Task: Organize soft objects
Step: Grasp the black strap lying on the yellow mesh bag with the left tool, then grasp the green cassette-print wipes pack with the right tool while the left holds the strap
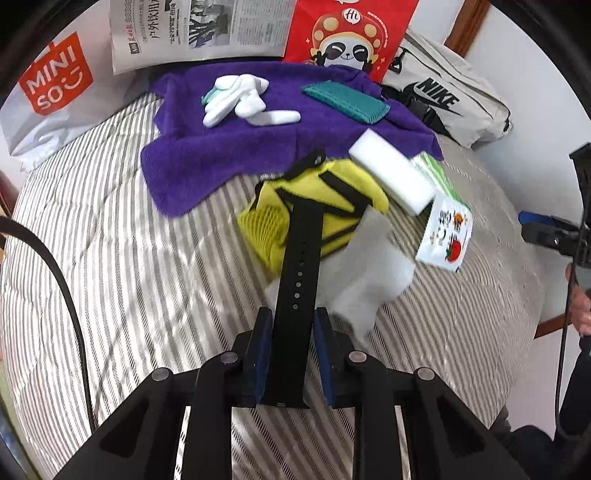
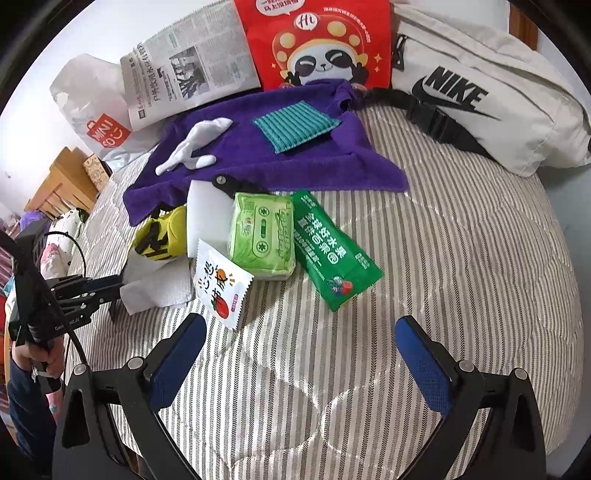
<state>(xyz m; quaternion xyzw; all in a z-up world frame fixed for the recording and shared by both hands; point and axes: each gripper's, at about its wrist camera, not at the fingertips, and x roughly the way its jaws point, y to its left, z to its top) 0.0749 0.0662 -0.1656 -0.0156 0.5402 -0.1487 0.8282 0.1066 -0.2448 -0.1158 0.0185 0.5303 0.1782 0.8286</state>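
My left gripper [image 1: 293,317] is shut on a black perforated strap [image 1: 299,258] that runs forward over a yellow mesh pouch [image 1: 314,206] on the striped bed. A white tissue [image 1: 365,269] lies beside the pouch. A white sponge block [image 1: 391,181] leans on a green tissue pack [image 2: 264,236]. White gloves [image 1: 240,99] and a teal cloth pad [image 1: 345,101] lie on a purple towel [image 1: 207,162]. My right gripper [image 2: 301,354] is open and empty over the bed, below a white snack packet [image 2: 221,282] and a green packet [image 2: 332,254].
At the bed's far side stand a Miniso bag [image 1: 51,92], a newspaper [image 1: 192,29], a red panda bag [image 1: 347,33] and a white Nike waist bag [image 2: 491,92]. Wooden furniture [image 2: 62,181] is off the left in the right wrist view.
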